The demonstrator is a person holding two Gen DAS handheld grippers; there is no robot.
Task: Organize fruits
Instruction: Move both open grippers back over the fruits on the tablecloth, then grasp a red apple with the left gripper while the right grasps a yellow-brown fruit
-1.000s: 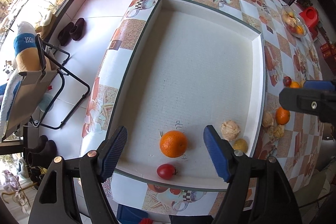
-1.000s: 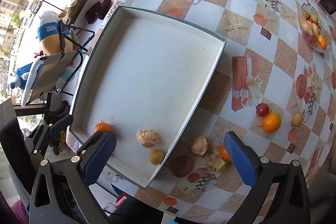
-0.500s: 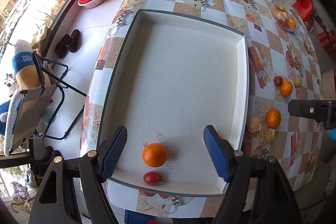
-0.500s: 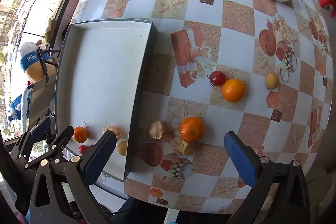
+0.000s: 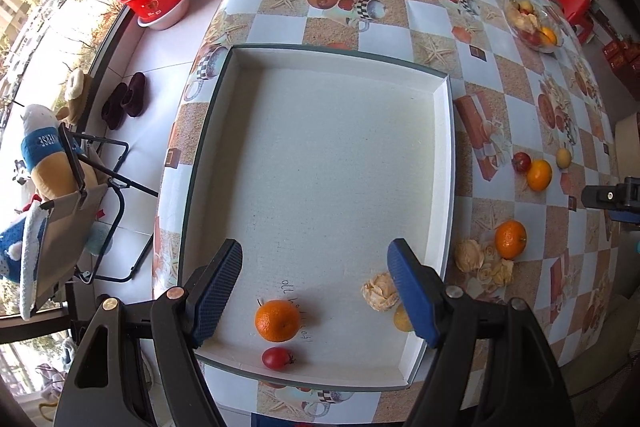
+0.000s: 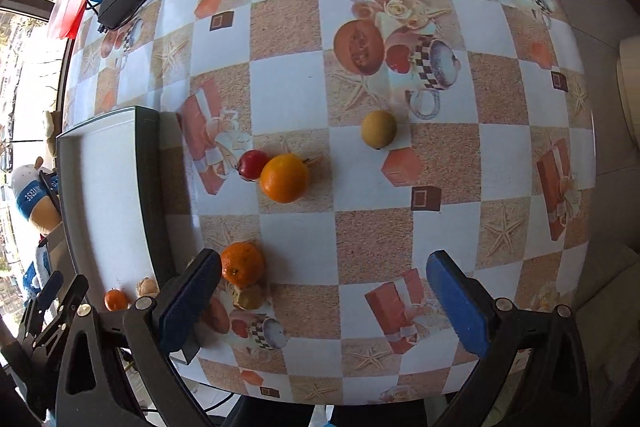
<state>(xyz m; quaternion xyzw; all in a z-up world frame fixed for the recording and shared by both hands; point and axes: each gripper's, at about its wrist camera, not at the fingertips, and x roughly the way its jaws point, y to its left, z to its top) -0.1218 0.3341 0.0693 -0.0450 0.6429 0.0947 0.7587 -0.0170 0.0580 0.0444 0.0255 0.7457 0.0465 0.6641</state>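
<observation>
Orange mandarin (image 6: pixel 242 264) beside right tool's (image 6: pixel 326 297) left finger

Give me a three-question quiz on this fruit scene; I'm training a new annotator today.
1. True or false: the left gripper holds the orange in the white tray.
2. Which fruit touches the red fruit on the tablecloth? A) yellow fruit B) larger orange
3. The right gripper is ____ (open/shut).

Key: 1 false; 2 B; 3 open.
</observation>
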